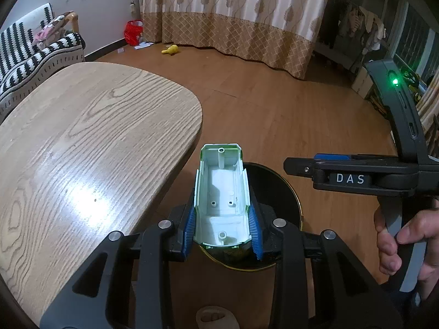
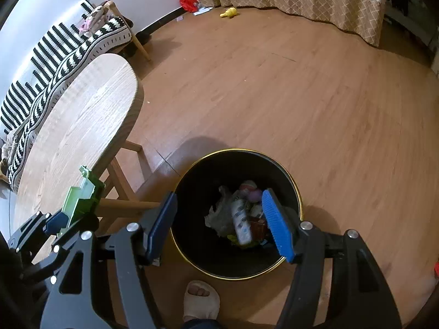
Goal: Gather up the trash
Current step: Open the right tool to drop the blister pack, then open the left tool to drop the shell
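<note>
Wooden flooring is spreading under everything, with a black gold-rimmed bin standing on it as the landmark. Above the bin's near-left rim, the left gripper is clamping its blue pads on a hollow green-and-white plastic shell, open side facing up. Directly over the bin's mouth, the right gripper is hanging with jaws spread wide and nothing between them. Inside the bin, wrappers and a small bottle are lying. Left of the bin, a wooden table is standing.
</note>
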The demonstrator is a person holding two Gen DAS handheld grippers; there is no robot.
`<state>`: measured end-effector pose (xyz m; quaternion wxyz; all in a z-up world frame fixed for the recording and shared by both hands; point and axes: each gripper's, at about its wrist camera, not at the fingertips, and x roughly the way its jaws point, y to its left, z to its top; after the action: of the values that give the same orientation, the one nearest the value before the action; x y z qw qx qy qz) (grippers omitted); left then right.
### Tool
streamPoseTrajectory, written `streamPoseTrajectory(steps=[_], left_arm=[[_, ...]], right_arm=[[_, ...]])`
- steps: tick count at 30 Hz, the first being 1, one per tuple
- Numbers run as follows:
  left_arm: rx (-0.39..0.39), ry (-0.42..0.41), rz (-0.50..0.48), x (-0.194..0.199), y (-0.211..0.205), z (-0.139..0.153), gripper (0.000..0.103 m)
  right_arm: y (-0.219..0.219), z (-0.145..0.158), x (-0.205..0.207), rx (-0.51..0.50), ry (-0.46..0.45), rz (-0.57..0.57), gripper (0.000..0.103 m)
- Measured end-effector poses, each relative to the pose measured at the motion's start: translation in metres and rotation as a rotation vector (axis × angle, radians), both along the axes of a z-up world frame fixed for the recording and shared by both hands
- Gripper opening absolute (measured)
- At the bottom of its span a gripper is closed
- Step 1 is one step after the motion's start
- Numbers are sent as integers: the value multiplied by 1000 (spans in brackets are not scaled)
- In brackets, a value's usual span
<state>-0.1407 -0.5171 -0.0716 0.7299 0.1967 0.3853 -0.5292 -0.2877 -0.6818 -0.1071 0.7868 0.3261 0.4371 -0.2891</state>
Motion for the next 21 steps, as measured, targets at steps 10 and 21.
streamPoseTrajectory(steps=[10, 21], left_arm=[[9, 58, -21, -3, -11, -11, 32], [13, 118, -106, -19, -32, -28, 32]], right_arm=[[-11, 8, -16, -36, 1, -99, 86], [-39, 12, -64, -3, -77, -312, 89]])
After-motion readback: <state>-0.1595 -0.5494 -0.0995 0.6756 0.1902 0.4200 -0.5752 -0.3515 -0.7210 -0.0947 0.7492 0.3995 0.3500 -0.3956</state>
